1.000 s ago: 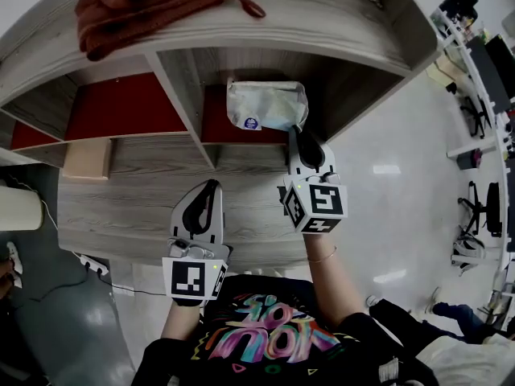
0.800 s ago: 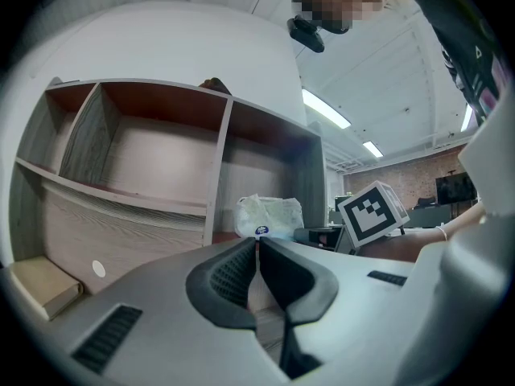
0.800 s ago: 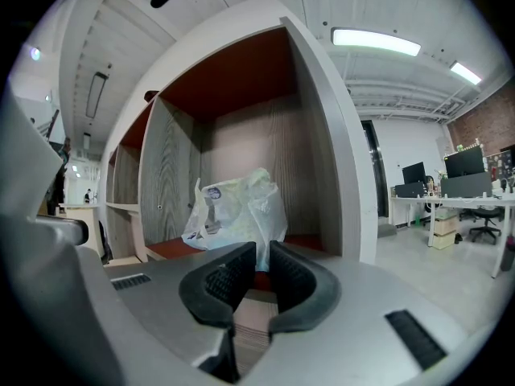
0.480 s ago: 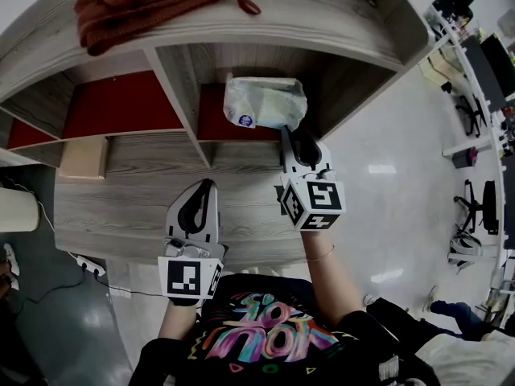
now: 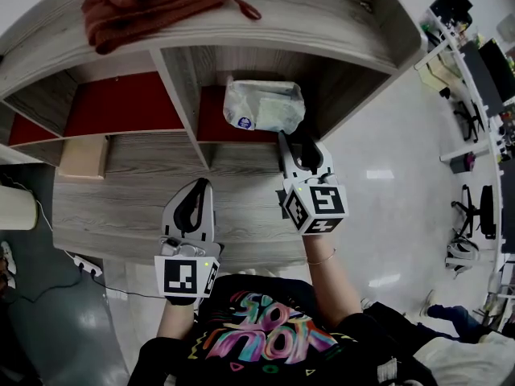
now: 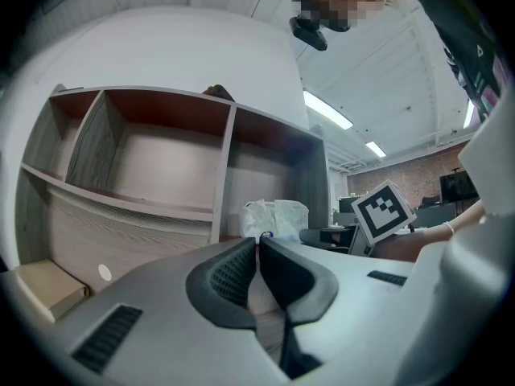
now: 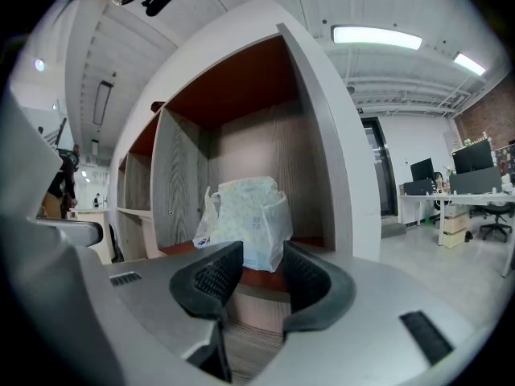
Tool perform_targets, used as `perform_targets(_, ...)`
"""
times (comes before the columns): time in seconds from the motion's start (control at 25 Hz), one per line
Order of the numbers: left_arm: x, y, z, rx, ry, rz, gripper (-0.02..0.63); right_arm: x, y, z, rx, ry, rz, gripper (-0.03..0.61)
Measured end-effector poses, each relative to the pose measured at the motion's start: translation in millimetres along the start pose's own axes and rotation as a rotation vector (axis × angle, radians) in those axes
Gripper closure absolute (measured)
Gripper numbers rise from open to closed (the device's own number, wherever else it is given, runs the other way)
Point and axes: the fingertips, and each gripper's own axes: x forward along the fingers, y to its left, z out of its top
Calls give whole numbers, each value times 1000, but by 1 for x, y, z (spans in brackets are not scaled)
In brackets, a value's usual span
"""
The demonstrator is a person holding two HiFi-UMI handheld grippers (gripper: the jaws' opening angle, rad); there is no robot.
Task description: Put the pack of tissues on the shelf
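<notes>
The pack of tissues (image 5: 264,107), pale and crinkly with a small blue mark, stands in the right-hand compartment of the wooden shelf (image 5: 179,95), on its red floor. My right gripper (image 5: 300,143) is just in front of the pack with its jaws opening. In the right gripper view the pack (image 7: 245,219) stands beyond the right gripper (image 7: 259,256), and nothing is between the pads. My left gripper (image 5: 203,186) hovers shut and empty over the shelf's lower board. In the left gripper view the pack (image 6: 275,219) shows past the closed left gripper (image 6: 259,244).
A rust-red cloth (image 5: 153,2) lies on top of the shelf. A cardboard box (image 5: 84,158) sits at the lower left of the unit. Office desks and chairs (image 5: 475,207) stand on the shiny floor to the right. A power strip (image 5: 80,262) lies on the floor at left.
My right gripper has opened off the pack's near corner and drawn back a little. The pack stays in the compartment. The left gripper has barely shifted.
</notes>
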Motion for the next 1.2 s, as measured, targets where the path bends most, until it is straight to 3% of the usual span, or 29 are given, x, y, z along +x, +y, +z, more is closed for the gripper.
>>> perform_targets(0.4,-5,0,12,9,-32,14,581,-14,12,16,5,-29,64,411)
perform_targets(0.84,-26,1,39,54,-85,38,581,-68,50,61,-50,-113,245,410)
perform_targets(1.0,-35,-3,45,66,-93,48,581,-88,61,74,-47,-131,327,428)
perform_targets(1.2,-44,-8,48,63,-100,60,581,-111,61,80,-69,-147,371,480)
